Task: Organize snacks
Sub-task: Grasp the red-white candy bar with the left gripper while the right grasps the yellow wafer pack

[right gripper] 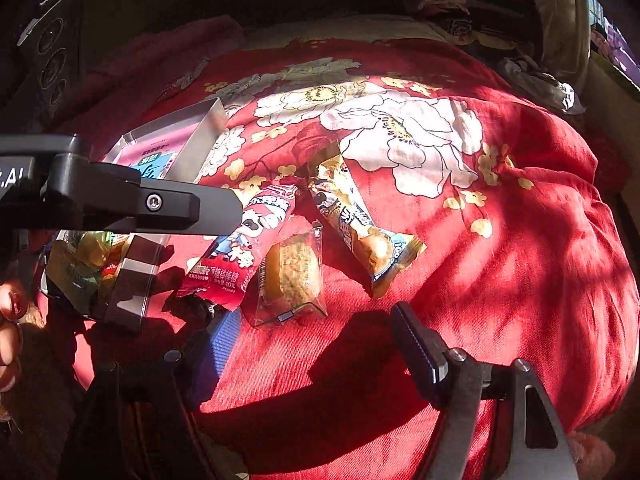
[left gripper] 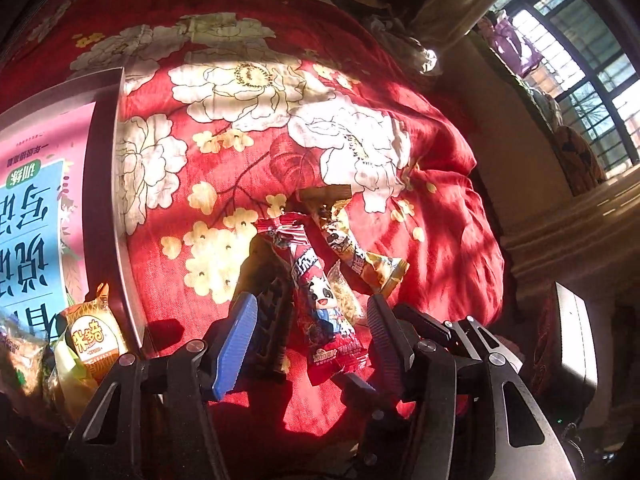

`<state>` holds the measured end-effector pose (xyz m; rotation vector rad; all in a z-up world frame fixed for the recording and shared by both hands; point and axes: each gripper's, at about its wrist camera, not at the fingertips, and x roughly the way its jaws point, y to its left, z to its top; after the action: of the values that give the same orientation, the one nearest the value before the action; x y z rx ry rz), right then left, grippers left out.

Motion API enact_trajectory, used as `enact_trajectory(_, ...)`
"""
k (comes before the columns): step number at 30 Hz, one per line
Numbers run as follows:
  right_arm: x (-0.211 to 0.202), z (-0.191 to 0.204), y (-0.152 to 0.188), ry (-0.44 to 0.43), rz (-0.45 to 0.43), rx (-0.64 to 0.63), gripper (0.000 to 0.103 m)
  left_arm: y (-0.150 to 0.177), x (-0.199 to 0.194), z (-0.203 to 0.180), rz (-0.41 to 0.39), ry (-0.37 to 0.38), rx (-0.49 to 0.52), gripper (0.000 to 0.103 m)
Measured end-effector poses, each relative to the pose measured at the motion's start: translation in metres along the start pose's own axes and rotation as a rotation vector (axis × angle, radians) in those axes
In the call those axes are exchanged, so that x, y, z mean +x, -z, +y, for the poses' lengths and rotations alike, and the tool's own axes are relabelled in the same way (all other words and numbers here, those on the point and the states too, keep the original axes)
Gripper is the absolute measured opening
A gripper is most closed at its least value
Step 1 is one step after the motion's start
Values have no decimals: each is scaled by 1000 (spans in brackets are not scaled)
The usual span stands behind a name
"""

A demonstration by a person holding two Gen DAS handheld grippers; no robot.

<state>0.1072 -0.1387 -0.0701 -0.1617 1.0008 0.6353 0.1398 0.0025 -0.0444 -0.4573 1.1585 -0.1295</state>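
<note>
Three wrapped snacks lie in sunlight on a red quilt printed with cream flowers [right gripper: 520, 208]. The left gripper [left gripper: 312, 320] hangs with its blue-padded fingers spread to either side of a long red stick-shaped packet with a cartoon panda [left gripper: 320, 300], not clamped on it. The right gripper [right gripper: 316, 344] is likewise spread wide and holds nothing.

The right wrist view shows in full a clear-wrapped square pastry [right gripper: 290, 276], lying between the red packet [right gripper: 240, 248] and a long yellow-orange snack packet [right gripper: 356, 224]; from the left wrist, that pastry [left gripper: 346, 296] is only a sliver behind the red one. The left wrist view alone reveals a barred window [left gripper: 588, 80] and an orange-and-white packet with Chinese lettering [left gripper: 94, 344] in a shiny metal tray with a pink printed sheet [left gripper: 104, 184], just left of the snacks.
</note>
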Motion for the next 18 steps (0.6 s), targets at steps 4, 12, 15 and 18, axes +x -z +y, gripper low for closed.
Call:
enact_trajectory(4, 6, 8, -1, -8, 6, -35, 77, -4, 9, -4, 15, -11, 17, 58)
enact_trajectory(12, 13, 0, -2, -5, 10, -1, 76, -12, 32, -12, 64, -37, 42, 46)
enact_trajectory(15, 15, -3, -3, -3, 11, 10, 70, -16, 39, -11, 68, -75, 64, 36)
enact_trajectory(18, 15, -6, -3, -21, 4, 27, 62, -22, 41, -5, 74, -81, 60, 29)
